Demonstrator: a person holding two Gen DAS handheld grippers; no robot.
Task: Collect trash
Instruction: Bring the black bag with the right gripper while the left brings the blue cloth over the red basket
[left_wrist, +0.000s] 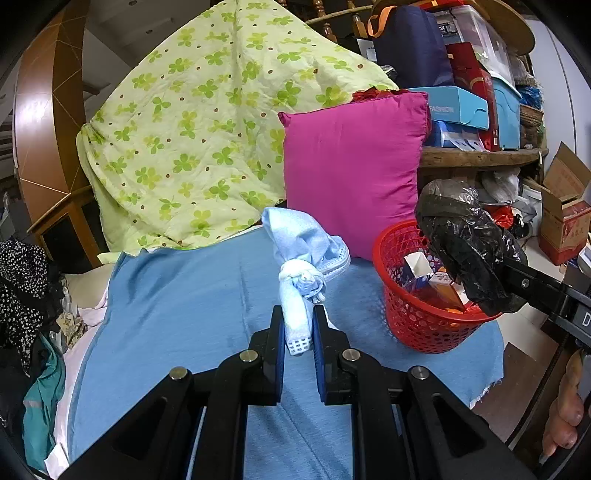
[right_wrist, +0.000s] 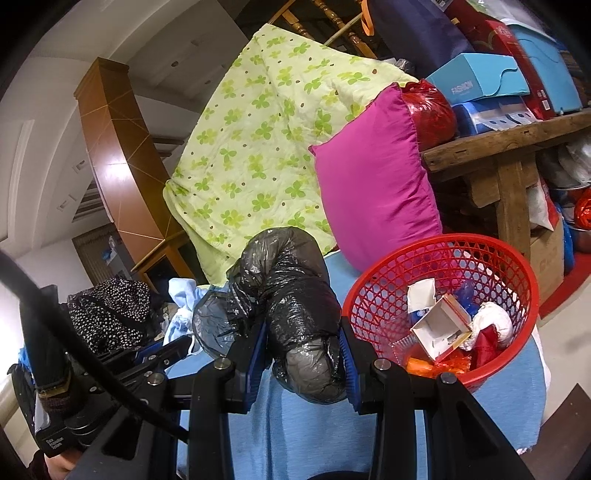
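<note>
Left gripper (left_wrist: 298, 325): jaws clamped on the tail of a knotted pale-blue cloth (left_wrist: 303, 258), held above the blue sheet (left_wrist: 177, 295).
Right gripper (right_wrist: 304, 343): jaws closed on a crumpled black plastic bag (right_wrist: 295, 291), just left of the basket.
Red mesh basket (right_wrist: 373, 295): stands on the blue sheet, holding an opened white carton (right_wrist: 441, 328) and wrappers.
Magenta pillow (left_wrist: 354, 166): upright behind the basket.
Clover-print quilt (left_wrist: 207, 122): heaped at the back.

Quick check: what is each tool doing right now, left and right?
Left tool: shut on the knotted blue cloth.
Right tool: shut on the crumpled black bag, beside the red basket.
</note>
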